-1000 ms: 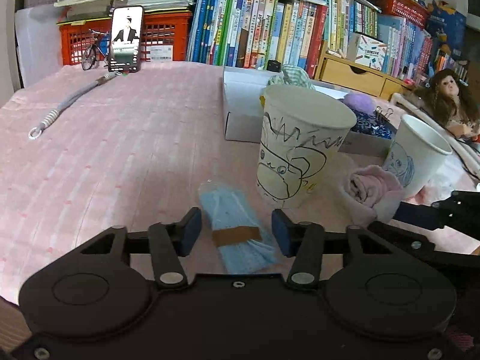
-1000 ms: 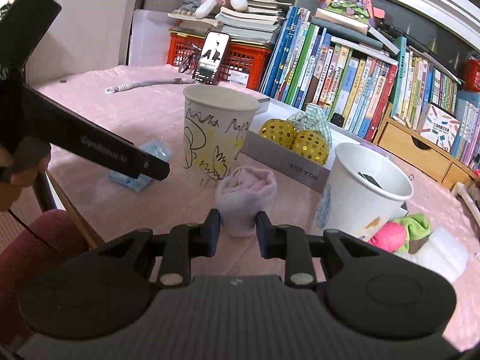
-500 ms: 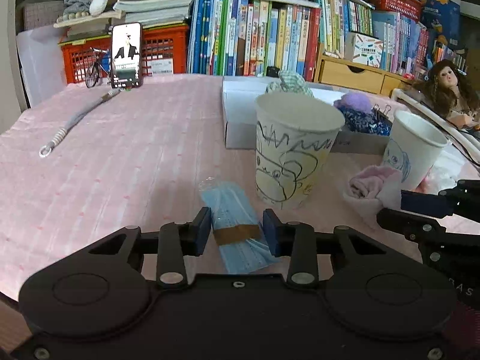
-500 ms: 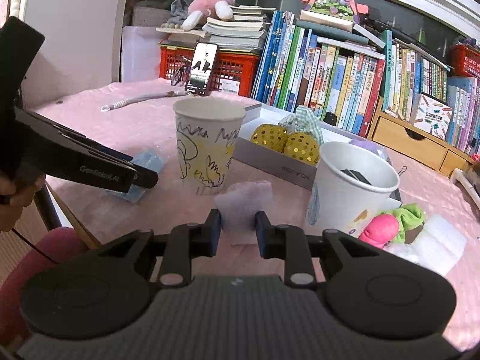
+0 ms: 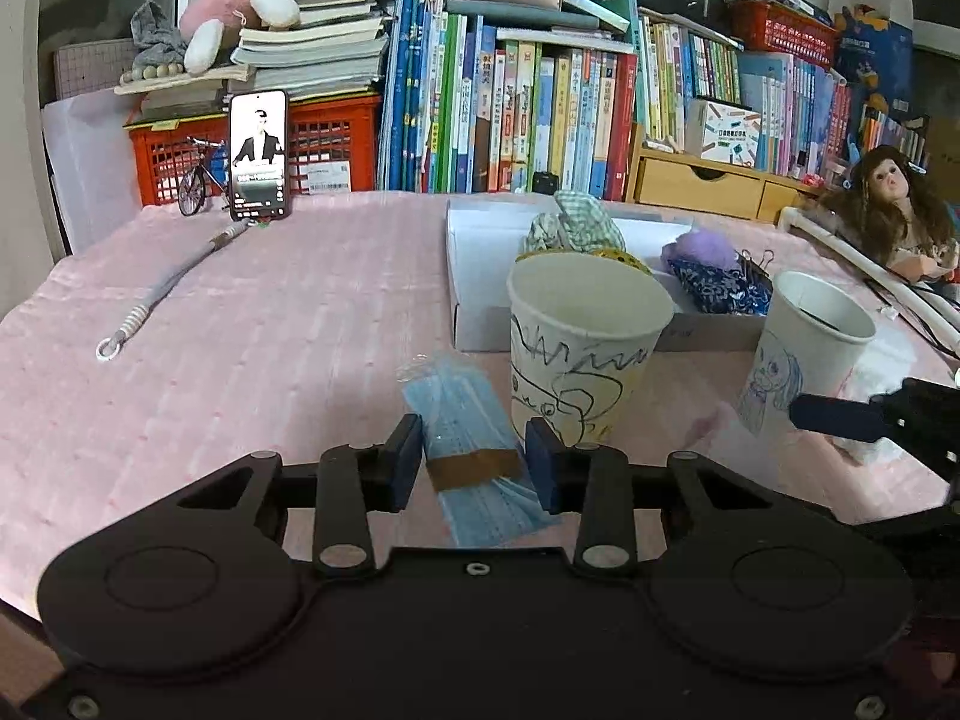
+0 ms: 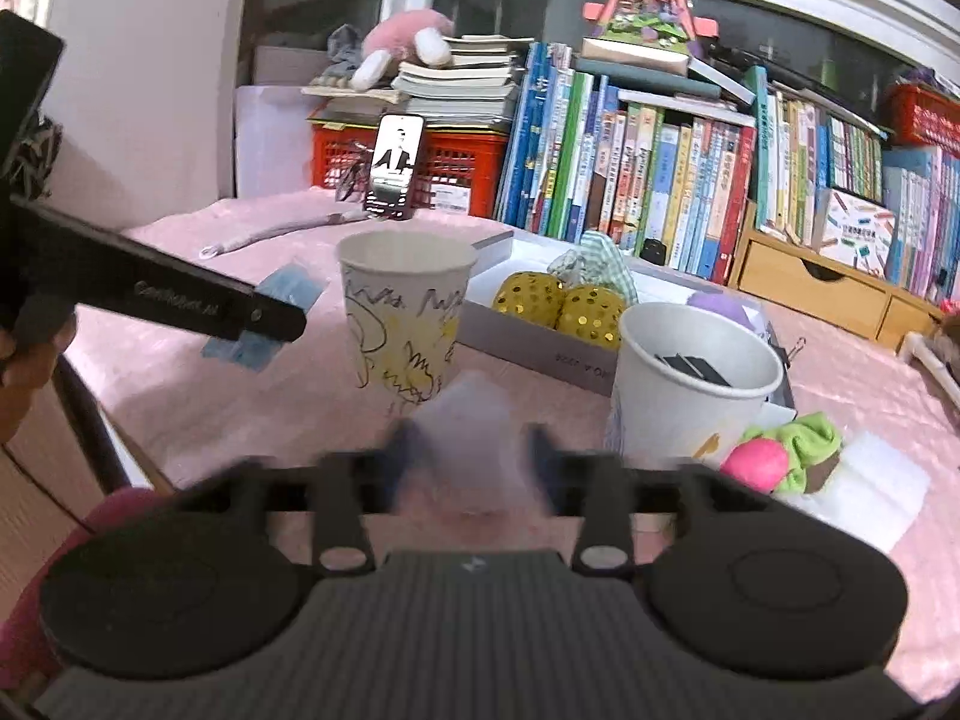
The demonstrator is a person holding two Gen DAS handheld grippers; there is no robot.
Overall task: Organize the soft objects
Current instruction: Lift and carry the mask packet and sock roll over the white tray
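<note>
My left gripper (image 5: 474, 461) is shut on a blue pack of face masks (image 5: 462, 414) with a brown band, lifted a little over the pink cloth (image 5: 240, 324). The pack also shows in the right wrist view (image 6: 288, 291), partly behind the left gripper's finger (image 6: 180, 303). My right gripper (image 6: 471, 450) is shut on a pink rolled cloth (image 6: 474, 426), blurred by motion. In front of both stands a scribbled paper cup (image 5: 579, 354) (image 6: 405, 315). A second paper cup (image 5: 807, 348) (image 6: 690, 384) stands to its right.
A white box (image 5: 480, 252) (image 6: 528, 342) behind the cups holds gold sequin balls (image 6: 558, 306), a checked cloth and a purple pom. A pink ball (image 6: 753, 465) in green cloth and white foam lie at right. A phone (image 5: 259, 156), red crate, books and doll (image 5: 888, 210) line the back.
My left gripper closed on the mask pack and raised it. My right gripper lifted the pink cloth off the table and pulled it up and back, now blurred.
</note>
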